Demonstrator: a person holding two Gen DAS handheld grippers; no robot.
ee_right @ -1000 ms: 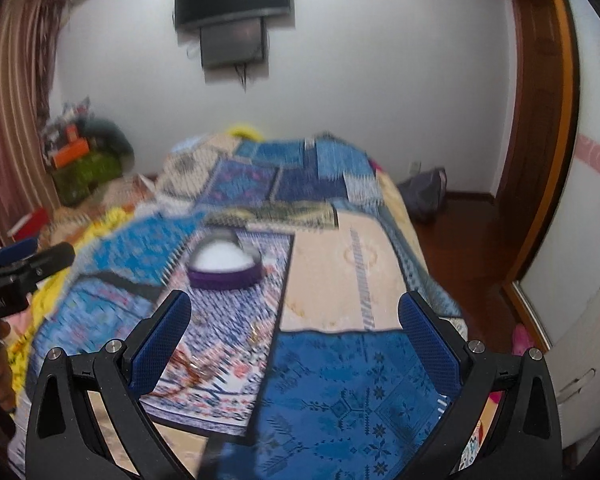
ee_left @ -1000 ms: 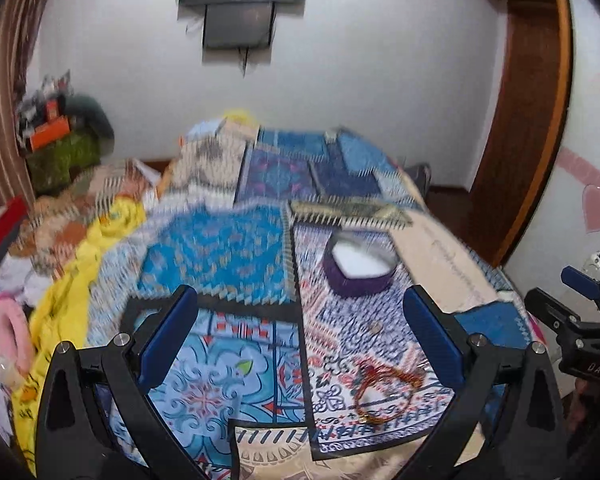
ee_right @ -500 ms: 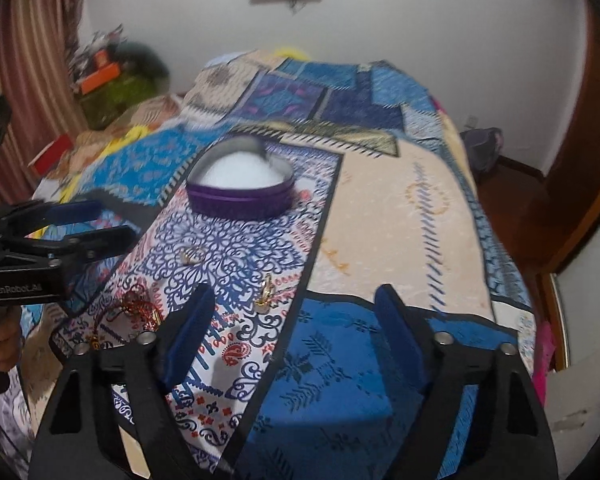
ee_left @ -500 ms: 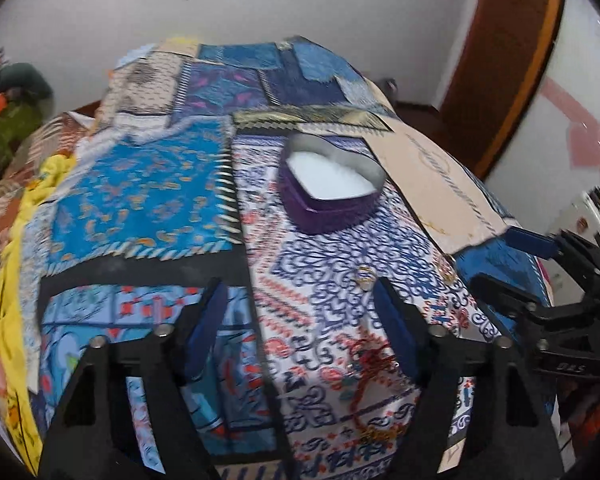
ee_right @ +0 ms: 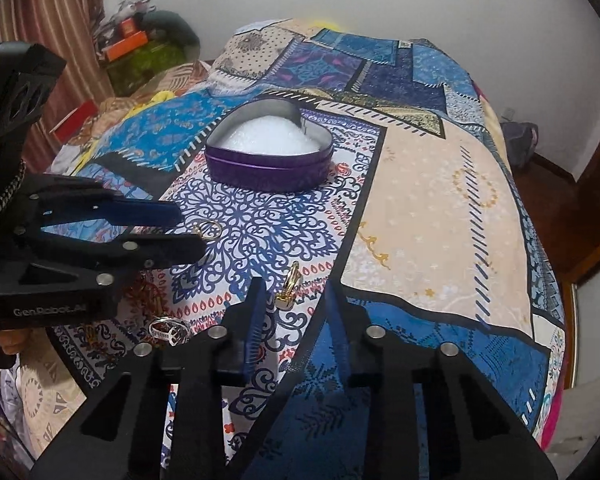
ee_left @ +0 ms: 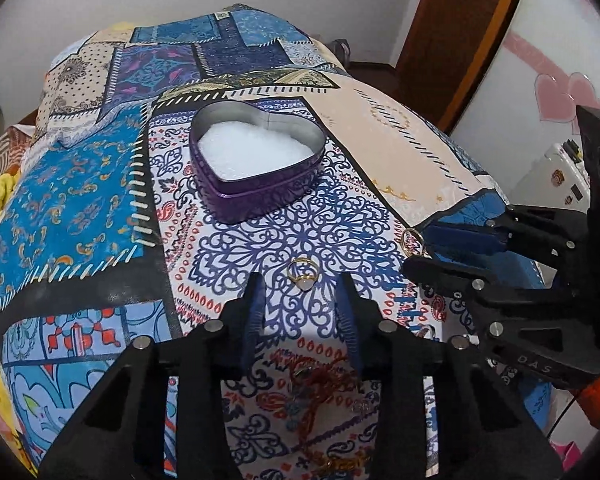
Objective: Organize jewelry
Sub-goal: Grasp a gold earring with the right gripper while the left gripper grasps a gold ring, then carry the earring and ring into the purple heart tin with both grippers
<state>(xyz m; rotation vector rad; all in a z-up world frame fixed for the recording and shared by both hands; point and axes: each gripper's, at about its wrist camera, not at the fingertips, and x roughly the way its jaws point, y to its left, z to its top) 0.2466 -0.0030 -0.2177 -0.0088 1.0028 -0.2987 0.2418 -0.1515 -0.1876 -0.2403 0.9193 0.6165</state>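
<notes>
A purple heart-shaped tin (ee_left: pixel 256 168) with white padding sits open on the patterned bedspread; it also shows in the right wrist view (ee_right: pixel 269 156). A gold ring with a pale stone (ee_left: pixel 303 274) lies just ahead of my left gripper (ee_left: pixel 300 292), which is open with narrowed jaws. A second gold ring (ee_right: pixel 289 286) stands on edge between the tips of my right gripper (ee_right: pixel 293 286), also open and narrowed. A red and gold bracelet (ee_left: pixel 320 396) lies under the left gripper. A silver ring (ee_right: pixel 168 330) lies at the left.
The patchwork bedspread (ee_left: pixel 80 208) covers the bed. A brown wooden door frame (ee_left: pixel 460 40) and a white cupboard with pink hearts (ee_left: pixel 556 96) stand at the right. Clutter and a striped curtain (ee_right: pixel 52 40) are at the bed's far left.
Both grippers have lowered and moved forward toward the rings. Both pairs of jaws have narrowed from wide open.
</notes>
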